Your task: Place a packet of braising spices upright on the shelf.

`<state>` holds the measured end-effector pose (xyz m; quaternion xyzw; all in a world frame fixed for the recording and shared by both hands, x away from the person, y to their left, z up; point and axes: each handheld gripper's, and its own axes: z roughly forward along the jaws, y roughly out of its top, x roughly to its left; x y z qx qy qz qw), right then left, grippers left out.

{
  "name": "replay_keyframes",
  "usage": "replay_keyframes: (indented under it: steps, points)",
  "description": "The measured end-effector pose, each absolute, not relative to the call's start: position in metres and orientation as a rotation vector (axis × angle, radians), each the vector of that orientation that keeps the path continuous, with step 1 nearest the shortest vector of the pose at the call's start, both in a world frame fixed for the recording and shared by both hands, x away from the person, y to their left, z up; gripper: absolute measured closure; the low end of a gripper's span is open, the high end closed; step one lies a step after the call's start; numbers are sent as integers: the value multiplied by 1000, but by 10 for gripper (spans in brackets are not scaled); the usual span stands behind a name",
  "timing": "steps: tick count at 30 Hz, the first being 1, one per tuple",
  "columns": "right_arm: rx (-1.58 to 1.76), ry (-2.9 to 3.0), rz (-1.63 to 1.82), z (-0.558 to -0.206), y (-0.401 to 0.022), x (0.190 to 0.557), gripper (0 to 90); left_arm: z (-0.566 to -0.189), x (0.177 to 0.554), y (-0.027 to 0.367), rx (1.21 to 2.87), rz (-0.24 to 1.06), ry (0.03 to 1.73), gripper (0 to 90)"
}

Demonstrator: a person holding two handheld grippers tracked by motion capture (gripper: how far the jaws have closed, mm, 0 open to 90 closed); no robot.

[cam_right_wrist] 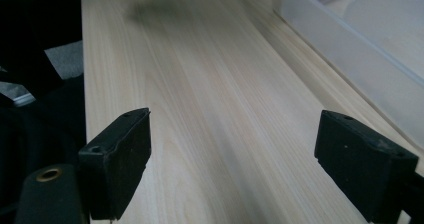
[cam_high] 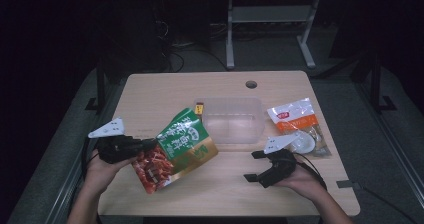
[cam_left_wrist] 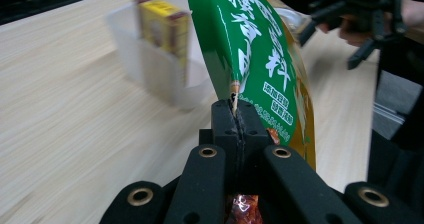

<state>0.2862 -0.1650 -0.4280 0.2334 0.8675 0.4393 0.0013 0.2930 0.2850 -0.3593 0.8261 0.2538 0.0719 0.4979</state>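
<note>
green and red foil catches my eye first in the high view: the seasoning pouch [cam_high: 176,151] hangs off my left gripper [cam_high: 142,145], lifted clear of the wooden table [cam_high: 165,91] just left of the clear plastic bin [cam_high: 231,119], which already has a small yellow box [cam_high: 200,106] in its far left corner. my right gripper [cam_high: 256,166] idles near the front edge, beside a white and orange packet [cam_high: 295,121].

left gripper view: jaws pinched tight together on the pouch's thin edge seam [cam_left_wrist: 234,91], the bag standing up ahead of them. to do this well i'd carry it slowly over the bin wall, since it will swing from such a narrow bite.

right gripper view: jaws spread wide apart, nothing between them, bare tabletop [cam_right_wrist: 200,109] beneath.
</note>
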Motion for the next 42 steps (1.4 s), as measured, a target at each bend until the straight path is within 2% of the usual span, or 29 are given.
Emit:
replay_keyframes:
  steps: [7, 20, 26, 31, 38, 42]
  points:
    - [698, 2713, 1467, -423, -161, 286, 165, -368, 289, 246, 2030, 144, 550, 895]
    - [671, 2680, 1645, -414, -154, 289, 343, -378, 282, 200, 2028, 122, 488, 895]
    - [664, 2701, 1690, -413, -154, 290, 468, -381, 281, 195, 2004, 110, 491, 895]
    - [658, 2704, 1694, -414, -155, 291, 485, -379, 282, 198, 1977, 131, 510, 895]
    - [677, 2707, 1703, -417, -154, 293, 447, -373, 283, 200, 1903, 166, 534, 896]
    - [674, 2704, 1745, -416, -153, 292, 513, -375, 282, 195, 1899, 154, 519, 895]
